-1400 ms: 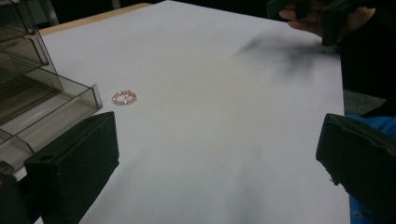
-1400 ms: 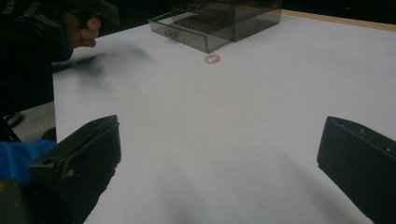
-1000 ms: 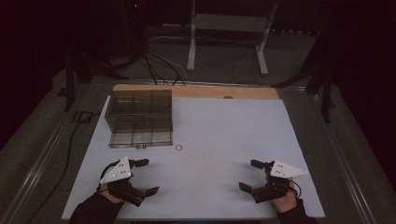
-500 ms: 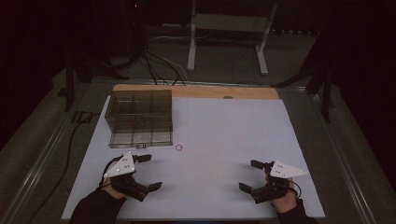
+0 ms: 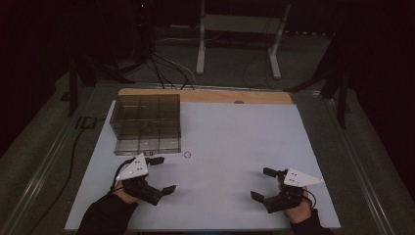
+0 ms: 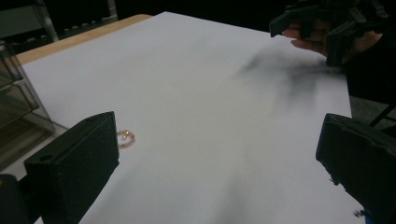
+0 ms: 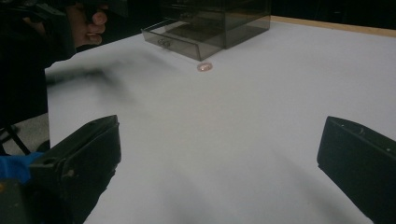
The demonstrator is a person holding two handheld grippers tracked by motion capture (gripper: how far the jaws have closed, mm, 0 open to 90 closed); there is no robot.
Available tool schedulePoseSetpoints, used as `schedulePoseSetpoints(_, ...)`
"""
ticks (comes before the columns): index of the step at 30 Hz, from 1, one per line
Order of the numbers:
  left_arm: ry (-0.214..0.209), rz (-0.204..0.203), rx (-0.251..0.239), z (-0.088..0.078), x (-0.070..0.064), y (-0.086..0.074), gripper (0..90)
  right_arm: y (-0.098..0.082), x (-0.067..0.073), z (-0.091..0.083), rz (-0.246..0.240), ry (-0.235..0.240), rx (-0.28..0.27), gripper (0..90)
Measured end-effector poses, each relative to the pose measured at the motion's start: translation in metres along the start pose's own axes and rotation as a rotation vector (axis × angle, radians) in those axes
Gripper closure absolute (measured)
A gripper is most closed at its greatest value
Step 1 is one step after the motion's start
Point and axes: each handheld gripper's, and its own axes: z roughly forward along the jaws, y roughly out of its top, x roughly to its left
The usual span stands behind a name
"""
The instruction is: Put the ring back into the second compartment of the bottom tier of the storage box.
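A small pinkish ring (image 5: 187, 155) lies on the white table top (image 5: 230, 132), just in front of a clear smoky drawer box (image 5: 146, 122). My left gripper (image 5: 165, 174) stands open near the front left, a short way before the ring and to its left. In the left gripper view the ring (image 6: 126, 138) shows beside the left jaw, with nothing between the jaws of that gripper (image 6: 219, 163). At the front right my right gripper (image 5: 260, 183) is open and empty. The right gripper view has the ring (image 7: 204, 67) far ahead, near the box's lower drawer (image 7: 180, 44), which stands slightly pulled out.
A wooden strip (image 5: 205, 95) runs along the table's far edge. Beyond it stand a white frame (image 5: 235, 29) and cables (image 5: 161, 68) on the dark floor. A black cable (image 5: 73, 147) trails off the left side.
My left gripper has moved a little forward and to the right, toward the ring. The right gripper has stayed put.
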Motion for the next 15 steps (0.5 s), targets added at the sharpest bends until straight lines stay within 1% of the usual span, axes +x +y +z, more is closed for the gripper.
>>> schedulePoseSetpoints(2, 0.005, -0.002, 0.001, 0.003, 0.001, 0.002, 0.4, 0.0, 0.0, 0.0, -0.001, -0.001, 0.003, 0.0)
schedulePoseSetpoints(5, -0.005, -0.013, -0.003, 0.007, 0.002, 0.005, 0.4, 0.0, 0.0, 0.0, 0.001, -0.001, 0.0, 0.0)
schedulePoseSetpoints(7, -0.007, -0.007, 0.002, 0.01, 0.003, 0.007, 0.4, 0.0, 0.0, 0.0, 0.001, -0.001, 0.001, 0.0)
schedulePoseSetpoints(10, -0.016, -0.015, -0.004, 0.013, 0.005, 0.009, 0.4, 0.0, -0.001, 0.0, 0.001, -0.001, 0.003, 0.0)
schedulePoseSetpoints(13, -0.015, -0.01, 0.002, 0.016, 0.006, 0.012, 0.4, 0.0, -0.001, 0.0, -0.001, 0.0, 0.003, 0.0)
schedulePoseSetpoints(15, -0.016, -0.014, -0.003, 0.019, 0.008, 0.014, 0.5, -0.001, -0.001, 0.0, 0.003, -0.001, 0.004, 0.0)
